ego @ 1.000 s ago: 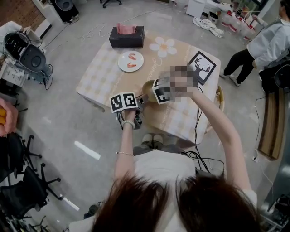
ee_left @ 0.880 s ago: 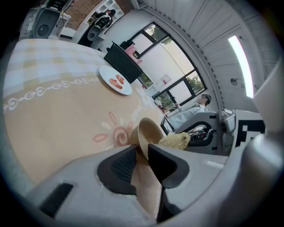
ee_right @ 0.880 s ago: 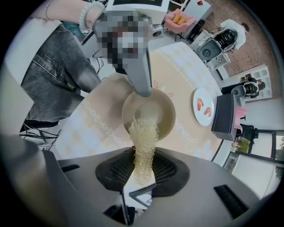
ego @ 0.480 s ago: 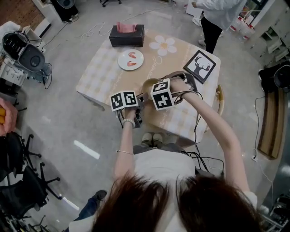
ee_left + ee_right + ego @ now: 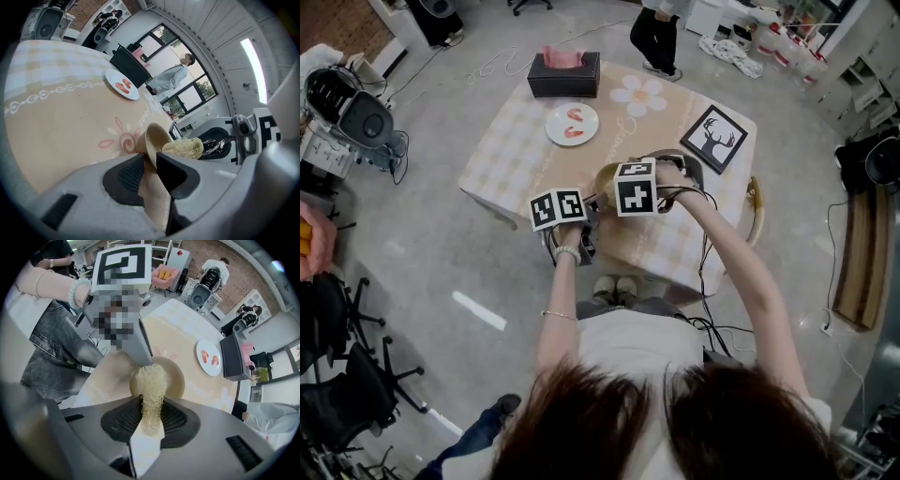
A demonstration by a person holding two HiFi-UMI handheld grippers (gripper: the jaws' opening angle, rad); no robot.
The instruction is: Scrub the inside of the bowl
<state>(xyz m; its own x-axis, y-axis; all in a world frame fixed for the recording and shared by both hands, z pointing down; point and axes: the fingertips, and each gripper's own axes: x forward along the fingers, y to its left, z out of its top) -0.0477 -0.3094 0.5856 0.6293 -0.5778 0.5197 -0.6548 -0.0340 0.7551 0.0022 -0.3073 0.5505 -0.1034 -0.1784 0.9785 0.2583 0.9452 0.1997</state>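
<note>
A tan bowl (image 5: pixel 606 176) stands tilted on the beige tablecloth (image 5: pixel 516 141) near the table's front edge. My left gripper (image 5: pixel 150 163) is shut on the bowl's rim (image 5: pixel 153 140), one pad inside and one outside. My right gripper (image 5: pixel 151 417) is shut on a pale loofah scrubber (image 5: pixel 151 385), whose free end sits inside the bowl (image 5: pixel 174 376). The left gripper view shows the scrubber (image 5: pixel 183 147) at the bowl's mouth. In the head view the marker cubes of both grippers hide the jaws and most of the bowl.
Further back on the table are a white plate with pink food (image 5: pixel 572 125), a black tissue box (image 5: pixel 562 75), a flower mat (image 5: pixel 639 96) and a framed deer picture (image 5: pixel 717 138). A person (image 5: pixel 661 28) walks behind the table. Equipment and office chairs (image 5: pixel 347 375) stand at the left.
My right gripper has turned and shifted slightly over the bowl with the scrubber. The left gripper has kept still on the rim. The person in the background has walked left.
</note>
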